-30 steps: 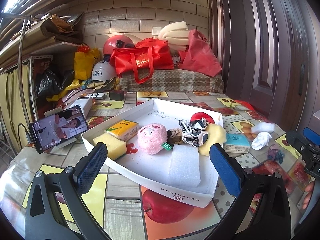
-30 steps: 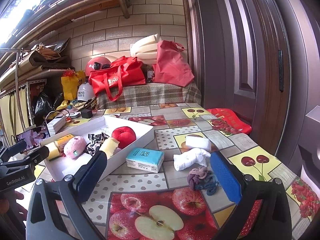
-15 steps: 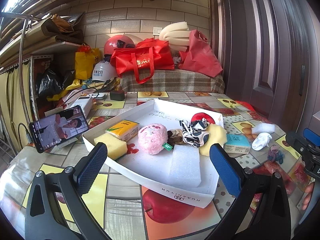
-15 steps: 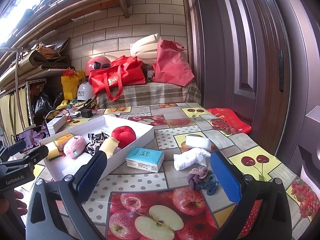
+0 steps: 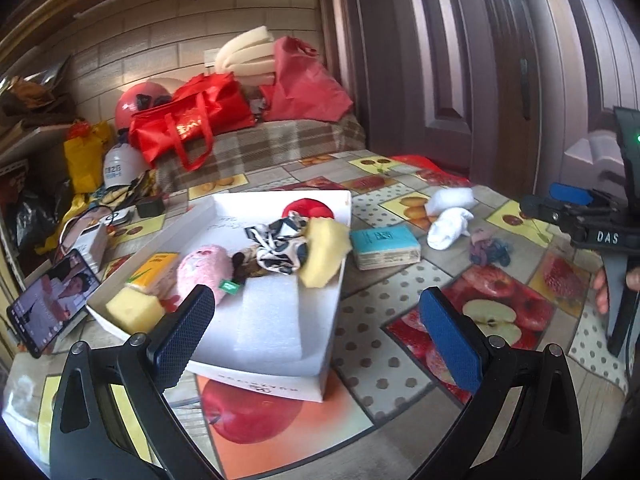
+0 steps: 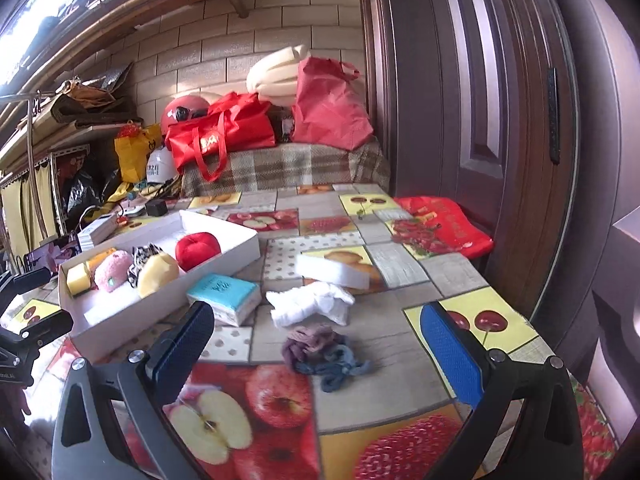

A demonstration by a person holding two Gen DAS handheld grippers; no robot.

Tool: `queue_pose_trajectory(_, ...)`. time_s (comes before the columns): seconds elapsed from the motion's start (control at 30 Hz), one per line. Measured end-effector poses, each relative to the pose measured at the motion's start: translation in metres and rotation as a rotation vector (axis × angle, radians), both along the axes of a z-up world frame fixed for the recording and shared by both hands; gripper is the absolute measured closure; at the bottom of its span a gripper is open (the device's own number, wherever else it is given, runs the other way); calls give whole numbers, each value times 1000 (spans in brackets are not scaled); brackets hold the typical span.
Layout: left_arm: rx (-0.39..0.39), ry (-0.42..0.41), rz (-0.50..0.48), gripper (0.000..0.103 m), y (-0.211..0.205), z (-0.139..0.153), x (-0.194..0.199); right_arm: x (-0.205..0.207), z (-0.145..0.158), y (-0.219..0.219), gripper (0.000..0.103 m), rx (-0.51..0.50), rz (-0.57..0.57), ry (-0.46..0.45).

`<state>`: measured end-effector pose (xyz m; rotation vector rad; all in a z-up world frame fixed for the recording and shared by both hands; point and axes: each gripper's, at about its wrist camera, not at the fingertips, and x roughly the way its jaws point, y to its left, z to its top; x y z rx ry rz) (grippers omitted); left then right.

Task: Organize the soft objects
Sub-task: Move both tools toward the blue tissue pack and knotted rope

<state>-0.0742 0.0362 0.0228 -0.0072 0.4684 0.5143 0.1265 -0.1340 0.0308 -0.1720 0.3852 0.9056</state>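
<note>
A white box on the fruit-print table holds a pink plush, yellow sponges, a white foam slab, a black-and-white scrunchie and a red plush apple. To its right lie a teal tissue pack, a white sock, a white sponge and a purple-blue cloth bundle. My left gripper hovers open over the box's near corner. Open too, my right gripper hangs just above the cloth bundle.
A phone leans left of the box. Red bags, a helmet and foam rolls sit on a plaid bench at the back. A dark door stands to the right. A red bag lies at the table's right edge.
The left gripper swung right, shifting its view toward the loose items. The right gripper moved forward and lower toward the cloth bundle and sock. Both stayed open.
</note>
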Motion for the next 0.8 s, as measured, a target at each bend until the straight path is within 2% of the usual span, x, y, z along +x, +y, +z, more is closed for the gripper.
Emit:
queue_pose_trajectory(0.17,-45,89,-124,0,-7,-8,46,29,-15,9,0,-143,115,151)
queue_pose_trajectory(0.27,-56,109,-193,0,-12,-9,71,28,-29,31,0,-281,132,142)
queue_pose_trajectory(0.4,-107,105,-239,0,-9,-8,102,35,-45,53,4,-392,131,128)
queue_pose_trajectory(0.47,-124,105,-251,0,-7,-8,118,46,-53,61,28,-417,162,191)
queue_pose_trajectory(0.5,-121,107,-250,0,-6,-8,127,51,-53,61,29,-400,169,208)
queue_pose_trajectory(0.53,-116,107,-252,0,-5,-7,136,54,-53,60,40,-393,172,209)
queue_pose_trajectory(0.57,-109,110,-251,0,-4,-7,145,56,-52,59,57,-390,169,201)
queue_pose_trajectory(0.6,-103,119,-249,0,-2,-7,154,56,-52,56,62,-379,171,207)
queue_pose_trajectory(0.67,-102,130,-241,0,4,-8,170,58,-50,53,66,-362,177,221)
queue_pose_trajectory(0.8,-160,167,-230,0,24,-12,201,62,-49,49,66,-338,173,252)
